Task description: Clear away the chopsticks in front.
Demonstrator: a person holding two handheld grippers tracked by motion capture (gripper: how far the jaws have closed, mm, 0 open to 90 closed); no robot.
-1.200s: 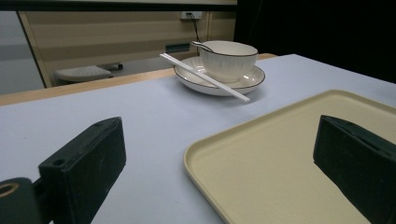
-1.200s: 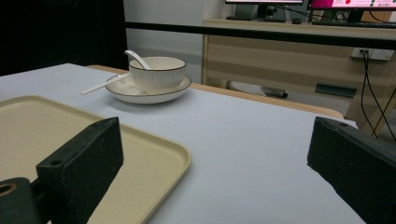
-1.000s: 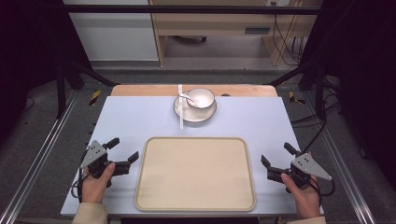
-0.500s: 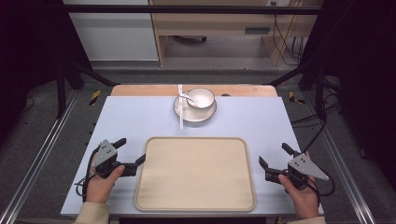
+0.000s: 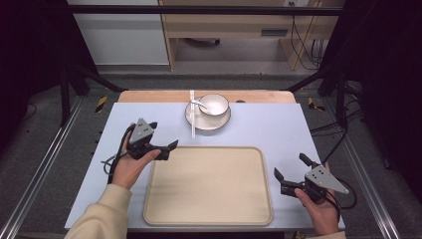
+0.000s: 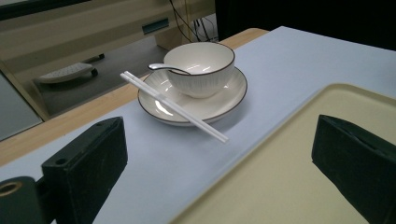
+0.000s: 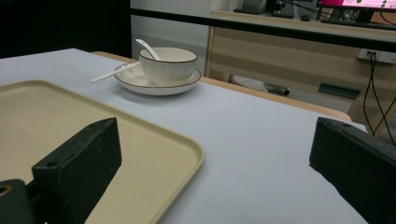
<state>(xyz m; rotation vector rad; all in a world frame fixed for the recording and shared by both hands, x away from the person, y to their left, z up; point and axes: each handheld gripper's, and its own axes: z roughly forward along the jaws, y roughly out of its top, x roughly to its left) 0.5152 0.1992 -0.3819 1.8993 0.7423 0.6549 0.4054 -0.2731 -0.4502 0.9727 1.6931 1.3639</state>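
Beige and bare, the tray [image 5: 208, 185] lies flat at the near middle of the table [image 5: 278, 130], whose top is covered in pale blue. Beyond the tray's far edge, well apart from it, a white bowl [image 5: 214, 104] sits on a white saucer [image 5: 208, 120] near the table's far edge. A spoon [image 5: 198, 103] leans in the bowl with its handle out over the rim, and a pair of white chopsticks [image 5: 192, 113] rests across the saucer's left rim, running toward the tray.

From the high view, the left tool [image 5: 158, 144] is held just off the tray's far left corner, above the blue cover, pointing right, its jaws spread with nothing between them. The right tool [image 5: 290, 169] is held beside the tray's right edge near the person's side, jaws likewise spread and empty.

Seen from the left tool view, the dark rims of the bowl [image 6: 200, 68] and saucer [image 6: 211, 108] and the bowl's fine ribbing come out, which the high view leaves too small to read. The chopsticks [image 6: 173, 106] show as two sticks lying side by side, their near ends past the saucer and over the table.

Low across the table, the right tool view shows the tray's raised rounded rim [image 7: 195, 156] and the spoon [image 7: 148, 48] standing up out of the bowl [image 7: 168, 63].
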